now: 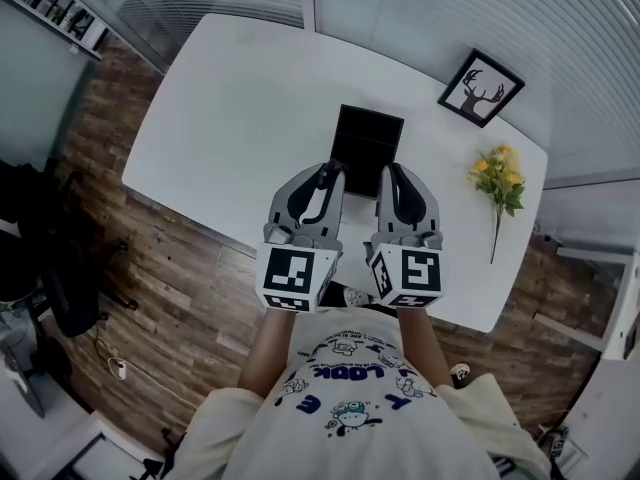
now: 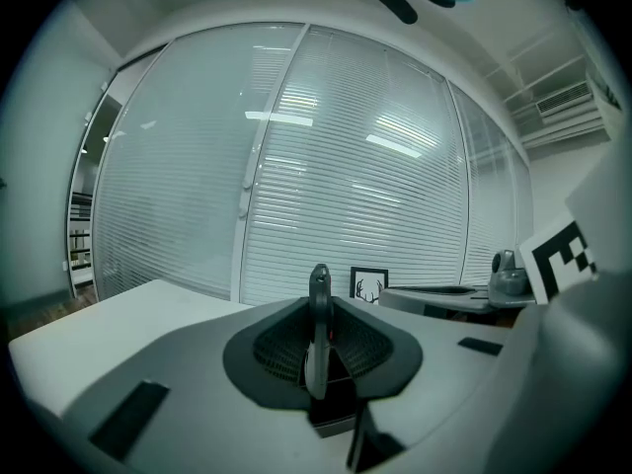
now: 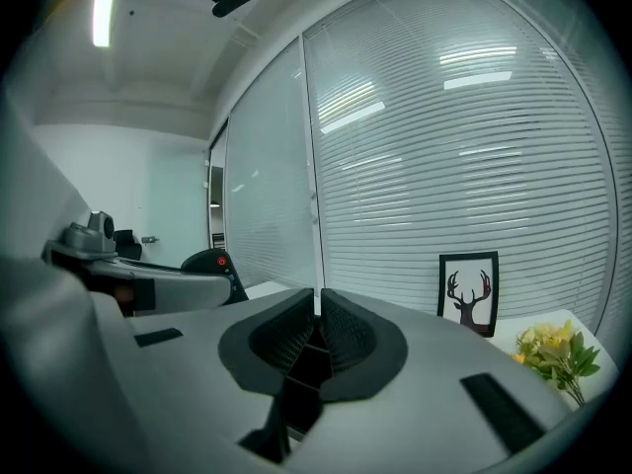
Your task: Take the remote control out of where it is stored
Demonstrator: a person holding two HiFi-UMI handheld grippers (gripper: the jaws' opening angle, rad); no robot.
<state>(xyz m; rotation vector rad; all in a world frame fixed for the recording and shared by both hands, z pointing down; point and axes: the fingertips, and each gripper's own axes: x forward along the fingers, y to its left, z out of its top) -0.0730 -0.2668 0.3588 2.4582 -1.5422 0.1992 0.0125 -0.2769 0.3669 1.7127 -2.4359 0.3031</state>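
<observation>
My left gripper (image 1: pixel 322 173) is shut on the remote control (image 1: pixel 321 200), a slim dark remote with a pale underside. It hangs above the near part of the white table (image 1: pixel 230 98). In the left gripper view the remote (image 2: pixel 318 334) stands edge-on between the pads. From the right gripper view its top end with a red button (image 3: pixel 219 265) shows at the left. A flat black box (image 1: pixel 366 140) lies on the table just beyond both grippers. My right gripper (image 1: pixel 392 171) is beside the left one, its jaws shut (image 3: pixel 317 299) with nothing between them.
A framed deer picture (image 1: pixel 481 87) leans at the table's far right corner. A bunch of yellow flowers (image 1: pixel 500 183) lies near the right edge. Window blinds run behind the table. Wooden floor and a dark chair (image 1: pixel 60 288) are at the left.
</observation>
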